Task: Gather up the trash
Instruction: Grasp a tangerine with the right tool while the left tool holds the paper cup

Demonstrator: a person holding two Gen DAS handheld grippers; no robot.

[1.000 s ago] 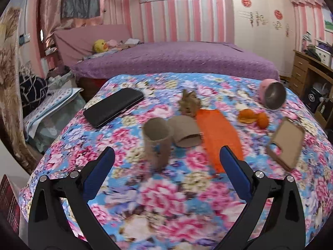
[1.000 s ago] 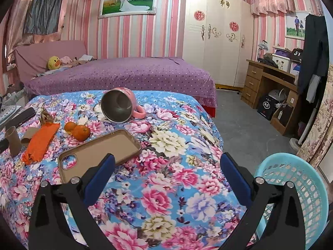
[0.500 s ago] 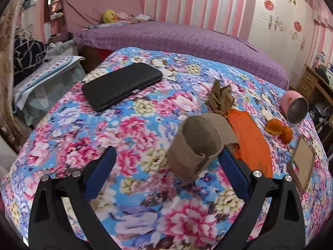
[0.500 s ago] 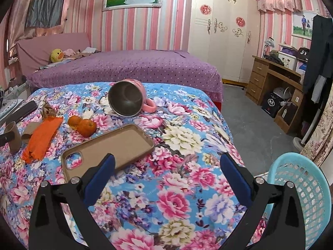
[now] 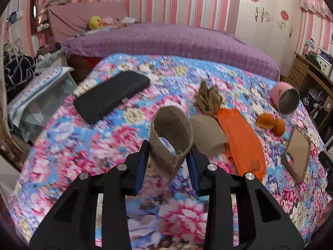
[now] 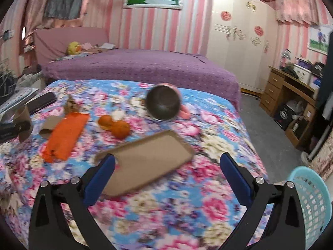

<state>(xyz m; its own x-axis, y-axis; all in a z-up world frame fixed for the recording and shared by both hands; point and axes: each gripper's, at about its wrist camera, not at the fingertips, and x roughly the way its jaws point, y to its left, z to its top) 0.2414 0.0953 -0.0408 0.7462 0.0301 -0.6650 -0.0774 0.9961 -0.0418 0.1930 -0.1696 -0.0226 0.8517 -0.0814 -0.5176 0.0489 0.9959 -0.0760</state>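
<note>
On the far left of the floral bedspread [image 5: 87,145] the black phone [image 5: 110,95] lies flat, same spot as a second ago, not trash, ignore. Next along, the big change: left tongs [image 5: 168,156] were wide open a second ago with the upright cardboard tube [image 5: 170,139] well ahead of them; the jaws have just been closing and now both blue pads sit against the tube's sides, tube between them, wall looks slightly pinched, so read as gripped. Tube is upright or a bit tilted, its base near the bedspread, not clearly lifted yet; motion blur, can't say if it is off the fabric. Just right of it the second, flattened cardboard tube [image 5: 208,133] is unmoved, touching the orange wrapper [image 5: 241,139]; the crumpled brown paper [image 5: 208,100] is just behind those. Further right the orange peels [image 5: 270,123], the tan phone case [image 5: 297,152] and the tipped pink mug [image 5: 285,100], all unmoved. Right tongs [image 6: 166,177] are open and empty as before, now hanging over the near end of the phone case rather than beside it, nothing pinched. Far right, the teal basket [image 6: 312,204] stands on the floor beside the bed, well apart from the tube. Judgement: first trash item is secured, next step is lift and carry across to the basket; thin cardboard may crush or slip.
</note>
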